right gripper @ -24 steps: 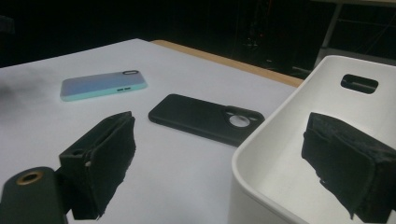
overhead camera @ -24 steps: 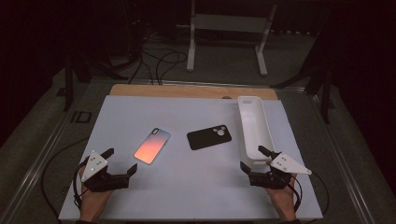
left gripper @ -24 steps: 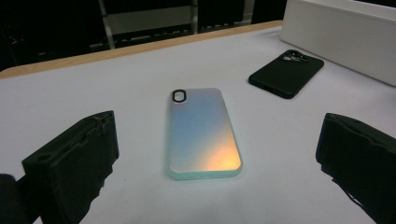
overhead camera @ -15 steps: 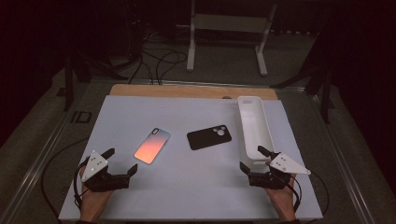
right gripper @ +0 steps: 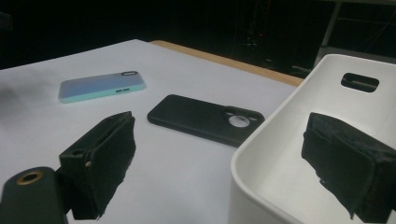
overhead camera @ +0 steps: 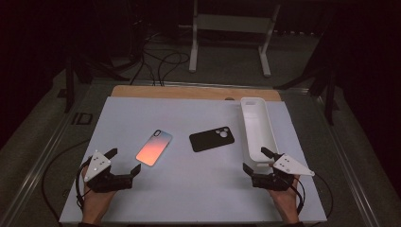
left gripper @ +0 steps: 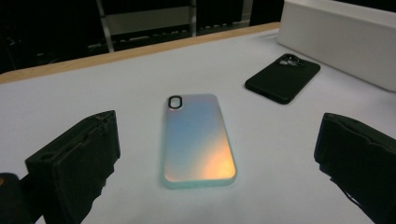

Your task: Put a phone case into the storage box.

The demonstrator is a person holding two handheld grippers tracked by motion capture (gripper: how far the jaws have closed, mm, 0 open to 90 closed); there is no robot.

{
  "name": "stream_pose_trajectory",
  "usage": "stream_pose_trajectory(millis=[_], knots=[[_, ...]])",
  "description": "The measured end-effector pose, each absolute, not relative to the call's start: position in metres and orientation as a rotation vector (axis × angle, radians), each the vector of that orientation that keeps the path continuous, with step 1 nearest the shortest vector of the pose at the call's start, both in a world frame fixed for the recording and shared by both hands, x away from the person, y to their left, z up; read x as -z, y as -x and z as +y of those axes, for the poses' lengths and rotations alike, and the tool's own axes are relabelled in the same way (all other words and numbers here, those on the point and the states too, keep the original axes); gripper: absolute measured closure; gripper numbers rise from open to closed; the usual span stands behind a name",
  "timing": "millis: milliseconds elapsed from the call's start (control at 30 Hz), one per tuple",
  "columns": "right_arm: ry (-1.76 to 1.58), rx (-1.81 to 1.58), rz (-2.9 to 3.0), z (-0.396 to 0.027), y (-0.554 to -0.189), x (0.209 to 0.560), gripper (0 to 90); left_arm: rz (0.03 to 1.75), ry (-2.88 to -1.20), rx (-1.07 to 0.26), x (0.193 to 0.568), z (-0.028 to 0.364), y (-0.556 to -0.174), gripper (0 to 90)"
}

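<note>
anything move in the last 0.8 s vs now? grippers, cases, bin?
No visible change. The left gripper and right gripper sit in the same spots near the table's near edge, jaws open, holding nothing. The iridescent phone case, the black phone case and the white bin lie where they were on the white table.

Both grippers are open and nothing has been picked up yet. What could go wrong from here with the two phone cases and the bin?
1. The iridescent pastel phone case lies flat on the white table; the open left gripper may slide it rather than lift it.
2. The right gripper sits at the long white plastic bin's near end and could knock it.
3. The matte black phone case lies close beside the bin, leaving little jaw room there.
</note>
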State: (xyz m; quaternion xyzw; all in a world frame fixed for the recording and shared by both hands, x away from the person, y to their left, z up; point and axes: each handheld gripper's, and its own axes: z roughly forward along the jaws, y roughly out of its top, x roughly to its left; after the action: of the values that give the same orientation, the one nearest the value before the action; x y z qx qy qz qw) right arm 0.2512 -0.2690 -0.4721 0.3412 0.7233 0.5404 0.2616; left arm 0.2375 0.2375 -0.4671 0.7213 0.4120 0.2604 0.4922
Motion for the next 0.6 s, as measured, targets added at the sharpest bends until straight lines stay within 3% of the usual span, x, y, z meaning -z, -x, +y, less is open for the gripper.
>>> stream_pose_trajectory(millis=[600], knots=[[-0.918, -1.443, 1.958, -0.272, -0.255, 0.473, 9.6, 0.959, -1.795, -0.58, 0.436, 0.219, -0.258, 1.0]])
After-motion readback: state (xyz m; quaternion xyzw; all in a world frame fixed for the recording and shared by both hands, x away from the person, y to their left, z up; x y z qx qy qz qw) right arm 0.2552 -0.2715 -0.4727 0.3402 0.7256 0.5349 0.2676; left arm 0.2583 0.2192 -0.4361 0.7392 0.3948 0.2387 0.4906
